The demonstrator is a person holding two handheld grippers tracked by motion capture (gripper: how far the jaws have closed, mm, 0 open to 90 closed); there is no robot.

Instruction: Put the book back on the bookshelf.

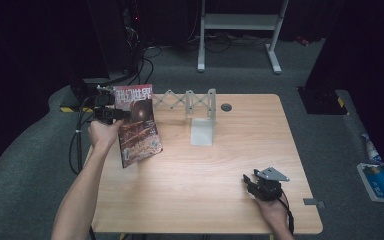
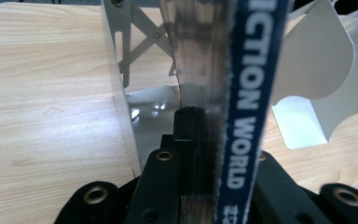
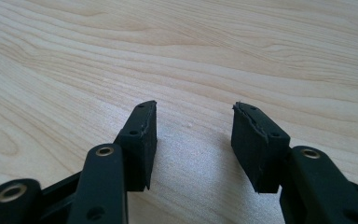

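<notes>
The left tongs (image 1: 111, 114) are clamped on the edge of a magazine (image 1: 139, 125), holding it tilted above the desk's (image 1: 220, 190) left rear part, just beside a grey expanding metal book rack (image 1: 196, 107). The right tongs (image 1: 252, 184) rest near the desk's front right edge, jaws spread apart and holding nothing.

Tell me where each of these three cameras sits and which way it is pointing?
High view: above the person's side, looking forward and down on the table; both forearms, left gripper and right gripper show.
Left gripper view: on the left gripper, looking along jaws clamped on the magazine toward the rack.
Right gripper view: on the right gripper, looking over bare wood between open jaws.
High and left gripper views share magazine and rack.
</notes>
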